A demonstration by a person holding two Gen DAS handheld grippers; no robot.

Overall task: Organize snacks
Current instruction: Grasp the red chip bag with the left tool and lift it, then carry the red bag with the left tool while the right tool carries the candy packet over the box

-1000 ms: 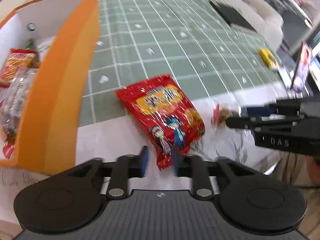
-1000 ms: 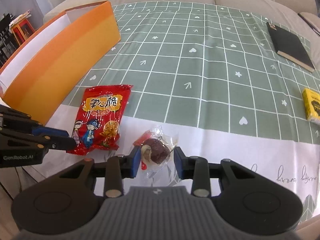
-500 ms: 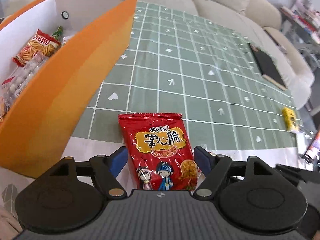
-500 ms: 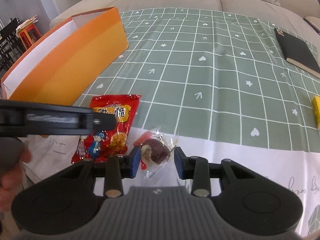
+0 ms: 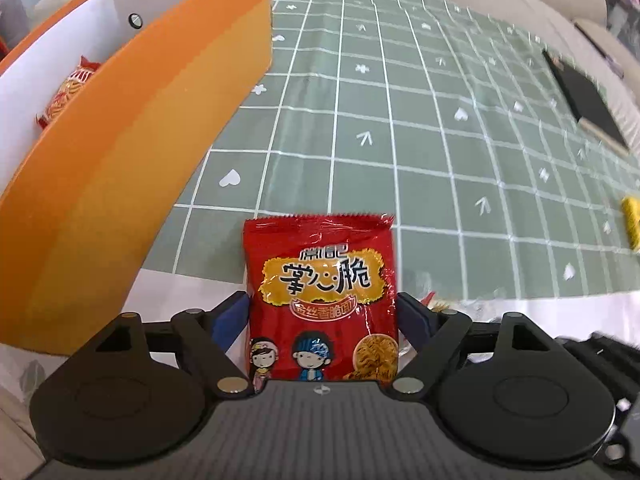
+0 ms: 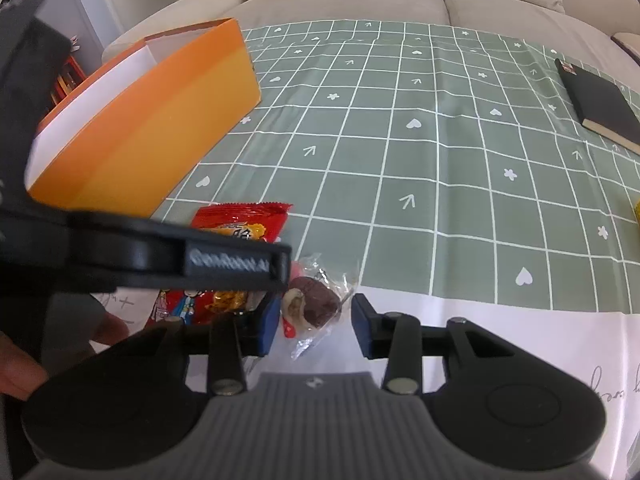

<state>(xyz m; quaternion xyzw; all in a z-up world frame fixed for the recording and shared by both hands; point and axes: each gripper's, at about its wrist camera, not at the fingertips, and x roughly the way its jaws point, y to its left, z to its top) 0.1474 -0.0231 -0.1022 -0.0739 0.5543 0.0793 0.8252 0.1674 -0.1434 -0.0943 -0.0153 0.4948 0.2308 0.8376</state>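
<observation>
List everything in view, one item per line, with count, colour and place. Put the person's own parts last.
box: one, orange outside, white inside, on the table's left.
snack bags in the box: at least one, red and yellow; the rest are hidden.
noodle snack bag: one, red, near edge, between the open left claw's jaws.
wrapped sweet: one, brown in clear wrapper, between the right claw's jaws.
notebook: one, black, far right.
small pack: one, yellow, right edge.
tablecloth: one, green with white grid.
sofa: one, beige, behind, with yellow and blue cushions.
left claw: black, blue pads.
right claw: black, blue pads.
hand: one, lower left.
</observation>
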